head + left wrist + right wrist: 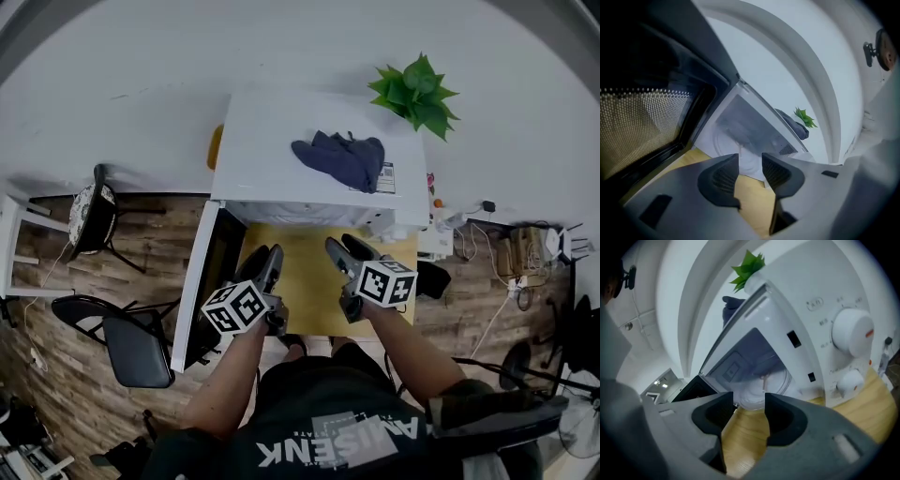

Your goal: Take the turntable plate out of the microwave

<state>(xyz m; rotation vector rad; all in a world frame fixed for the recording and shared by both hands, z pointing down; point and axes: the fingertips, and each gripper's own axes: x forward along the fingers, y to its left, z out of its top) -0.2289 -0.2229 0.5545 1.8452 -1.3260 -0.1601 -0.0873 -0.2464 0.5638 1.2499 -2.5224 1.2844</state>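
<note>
The round clear glass plate (pixel 761 383) lies inside the white microwave (pixel 801 324), ahead of the right gripper (pixel 749 401) and left gripper (pixel 750 161). Both are open, holding nothing.

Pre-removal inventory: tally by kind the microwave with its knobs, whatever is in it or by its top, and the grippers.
Microwave: 1
Knobs: 2
Turntable plate: 1
Blue cloth: 1
Plant: 1
Grippers: 2 (left gripper, right gripper)
Total: 8

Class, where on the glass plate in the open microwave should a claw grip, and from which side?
The plate by its near rim, from the open front: it lies flat inside the microwave, walled on all other sides, door swung left.
</note>
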